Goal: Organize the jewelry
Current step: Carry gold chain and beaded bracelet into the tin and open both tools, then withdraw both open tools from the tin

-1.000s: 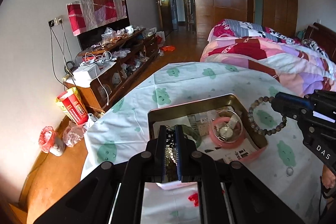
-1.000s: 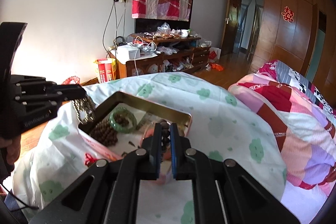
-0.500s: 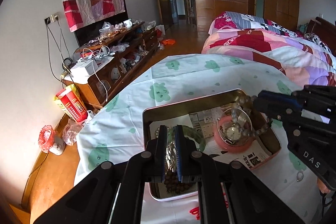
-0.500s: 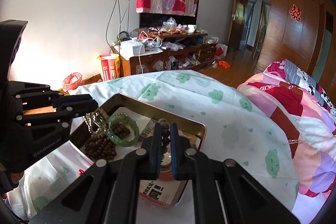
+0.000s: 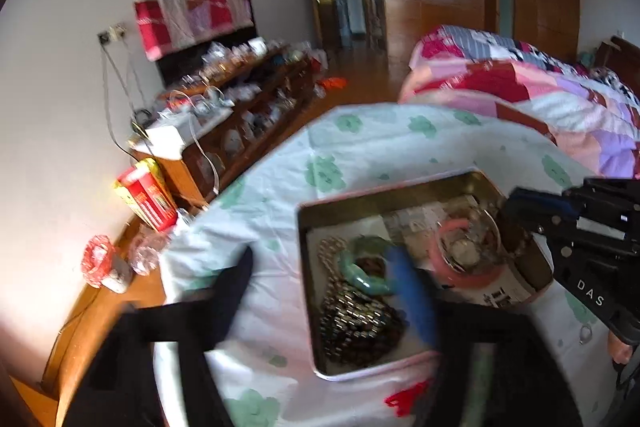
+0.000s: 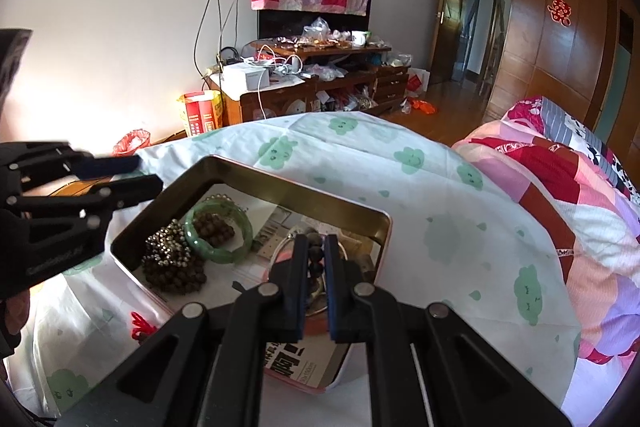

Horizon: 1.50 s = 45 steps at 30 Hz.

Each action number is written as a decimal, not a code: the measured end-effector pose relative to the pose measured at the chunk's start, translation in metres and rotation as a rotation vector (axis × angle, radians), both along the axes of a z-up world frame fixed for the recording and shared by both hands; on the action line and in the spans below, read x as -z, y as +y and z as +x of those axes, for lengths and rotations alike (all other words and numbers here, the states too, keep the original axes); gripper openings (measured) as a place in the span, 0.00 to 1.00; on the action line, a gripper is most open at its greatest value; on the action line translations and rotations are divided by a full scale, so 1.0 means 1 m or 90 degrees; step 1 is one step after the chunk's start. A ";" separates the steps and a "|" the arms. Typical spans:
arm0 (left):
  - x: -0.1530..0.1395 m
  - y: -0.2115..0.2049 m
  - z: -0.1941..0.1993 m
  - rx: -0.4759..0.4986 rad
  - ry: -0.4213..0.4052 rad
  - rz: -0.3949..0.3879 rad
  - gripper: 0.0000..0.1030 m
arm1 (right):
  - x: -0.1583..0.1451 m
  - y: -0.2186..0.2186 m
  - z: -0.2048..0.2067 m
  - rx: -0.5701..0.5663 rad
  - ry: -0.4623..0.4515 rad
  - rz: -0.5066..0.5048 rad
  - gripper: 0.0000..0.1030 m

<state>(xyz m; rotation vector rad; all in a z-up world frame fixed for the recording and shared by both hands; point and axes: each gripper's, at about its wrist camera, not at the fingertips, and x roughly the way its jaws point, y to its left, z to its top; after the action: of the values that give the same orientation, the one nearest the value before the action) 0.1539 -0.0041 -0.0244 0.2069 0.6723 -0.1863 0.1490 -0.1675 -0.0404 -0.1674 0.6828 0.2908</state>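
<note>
A gold tin tray lies on the cloud-print cloth. In it are a green bangle, a silver chain on a pile of brown beads, and a pink bangle with a watch. My left gripper hovers over the tray's left end. Its jaws are opening, blurred, with nothing gripped; the chain lies below them. Over the pink bangle, my right gripper is shut on a dark bead bracelet.
A small ring lies on the cloth to the right of the tray, and a red knot near its front corner. A quilted bed is to the right. A cluttered wooden cabinet stands by the wall.
My left gripper went from shut on the silver chain to wide apart, and the chain now lies in the tray. My right gripper carried the bead bracelet in over the tray.
</note>
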 end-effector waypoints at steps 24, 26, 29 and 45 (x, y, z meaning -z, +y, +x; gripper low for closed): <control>0.034 0.054 -0.039 -0.141 0.030 0.002 0.77 | 0.001 -0.011 -0.048 0.028 -0.005 0.028 0.45; 0.038 0.054 -0.047 -0.147 0.036 -0.004 0.77 | 0.002 -0.011 -0.061 0.023 -0.002 0.040 0.45; 0.042 0.059 -0.056 -0.169 0.043 -0.013 0.77 | 0.009 -0.005 -0.073 0.015 0.012 0.046 0.45; 0.067 0.068 -0.066 -0.193 0.096 -0.039 0.77 | 0.047 0.051 -0.073 -0.069 0.076 -0.004 0.45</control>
<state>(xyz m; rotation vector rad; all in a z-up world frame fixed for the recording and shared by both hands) 0.0877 0.0641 -0.0910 0.0307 0.8373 0.0693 0.0765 -0.1168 -0.0870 -0.1948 0.7940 0.4051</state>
